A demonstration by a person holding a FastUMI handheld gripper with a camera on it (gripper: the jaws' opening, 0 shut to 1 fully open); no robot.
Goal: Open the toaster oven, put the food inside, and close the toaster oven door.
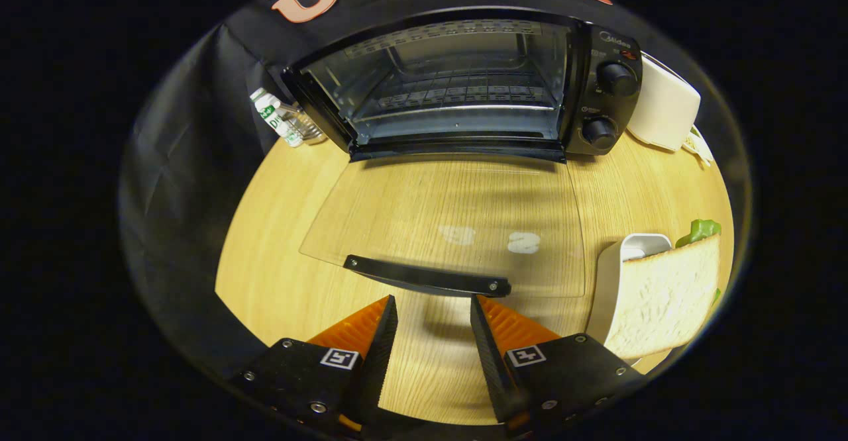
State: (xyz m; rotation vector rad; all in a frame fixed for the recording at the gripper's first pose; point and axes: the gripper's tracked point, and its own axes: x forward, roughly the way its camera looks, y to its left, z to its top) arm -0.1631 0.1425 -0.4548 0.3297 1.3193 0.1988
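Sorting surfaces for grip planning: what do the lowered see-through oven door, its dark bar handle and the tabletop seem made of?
Lowered see-through oven door: likely glass, glossy; wood grain shows through it. Dark bar handle: probably black plastic or coated metal, screwed at both ends. Pale tabletop: wood or wood-look laminate, matte grain lines. The gripper is open, just short of the handle.

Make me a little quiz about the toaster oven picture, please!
1. True or false: the toaster oven door is shut.
2. What food sits in the white holder, right of the fingers? A) sandwich B) banana C) pizza
3. Fill in: the hand-held gripper is open, with the door's ____ just ahead of its fingers.

Key
1. False; the glass door lies folded down, open.
2. A, the sandwich.
3. Handle.
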